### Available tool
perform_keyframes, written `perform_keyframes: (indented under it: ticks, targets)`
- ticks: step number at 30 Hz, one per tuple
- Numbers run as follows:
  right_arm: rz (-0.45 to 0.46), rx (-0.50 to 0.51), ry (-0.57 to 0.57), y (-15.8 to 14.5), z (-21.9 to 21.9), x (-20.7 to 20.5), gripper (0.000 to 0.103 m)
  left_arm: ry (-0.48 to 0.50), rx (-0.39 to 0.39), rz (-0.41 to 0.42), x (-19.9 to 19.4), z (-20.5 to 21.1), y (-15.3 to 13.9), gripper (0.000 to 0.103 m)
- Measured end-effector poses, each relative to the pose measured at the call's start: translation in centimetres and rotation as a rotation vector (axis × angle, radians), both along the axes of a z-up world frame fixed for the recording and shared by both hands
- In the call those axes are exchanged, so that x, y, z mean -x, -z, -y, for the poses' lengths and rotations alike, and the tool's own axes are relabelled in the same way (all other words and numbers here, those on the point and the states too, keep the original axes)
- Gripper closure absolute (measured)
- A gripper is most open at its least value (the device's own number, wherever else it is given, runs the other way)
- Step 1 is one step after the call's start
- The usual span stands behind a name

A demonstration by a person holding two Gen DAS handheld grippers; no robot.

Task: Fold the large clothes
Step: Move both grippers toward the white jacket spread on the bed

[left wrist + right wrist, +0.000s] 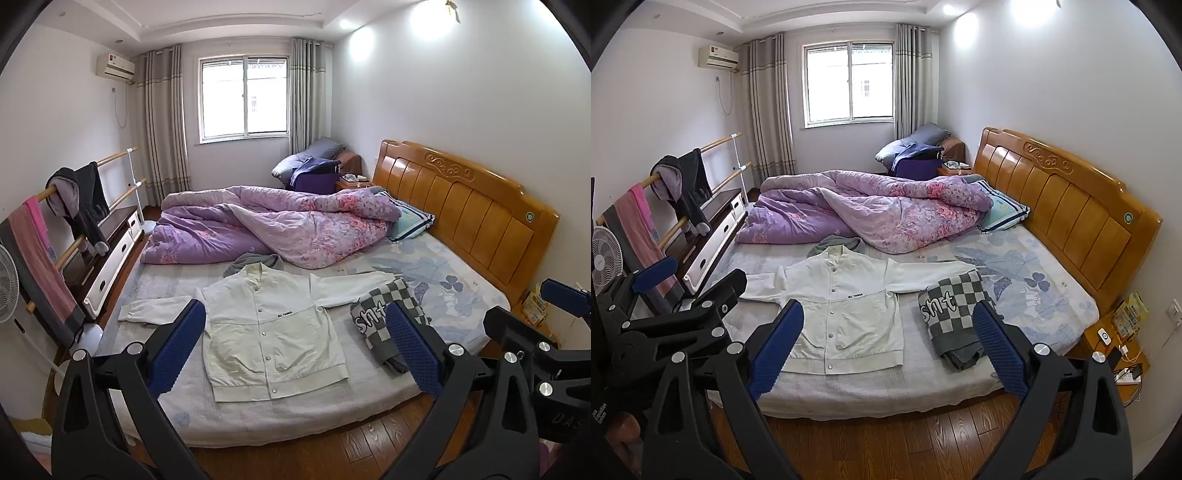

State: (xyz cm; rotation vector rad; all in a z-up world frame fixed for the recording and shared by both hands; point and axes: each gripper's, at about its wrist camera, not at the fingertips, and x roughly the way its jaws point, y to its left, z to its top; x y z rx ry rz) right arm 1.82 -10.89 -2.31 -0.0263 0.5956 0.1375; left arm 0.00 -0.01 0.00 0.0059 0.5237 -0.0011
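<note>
Jacket (273, 332) sleeve under checkered sweater (388, 314)

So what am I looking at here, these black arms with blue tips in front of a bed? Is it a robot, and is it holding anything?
No robot: a person holds a pair of hand-held tongs in each hand, each with a wide-angle camera looking forward between its two fingers. One picture comes from the left tongs, the other from the right tongs; each also catches its neighbour at the edge. Both stand open, holding nothing. On the bed lies a white jacket, spread flat and buttoned, sleeves out. Beside it, towards the headboard, sits a folded grey checked garment, and behind them a crumpled purple quilt. The jacket is not yet folded.
</note>
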Motion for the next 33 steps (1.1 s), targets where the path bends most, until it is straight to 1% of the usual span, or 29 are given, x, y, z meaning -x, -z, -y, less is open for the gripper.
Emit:
perform_keyframes:
  ticks: [27,32,33]
  targets:
    - [-0.011,0.002,0.002,0.2,-0.3,0.5,0.014,0.001,0.001,-0.01,0.4,-0.1,0.1,0.005]
    - [-0.016,0.002,-0.004,0.2,-0.1,0.3,0.014,-0.002,0.002,-0.013,1.0,-0.4,1.3,0.005]
    - [-0.019,0.007,-0.004,0.9,-0.7,-0.1,0.014,-0.003,0.004,-0.015,1.2,-0.5,1.5,0.005]
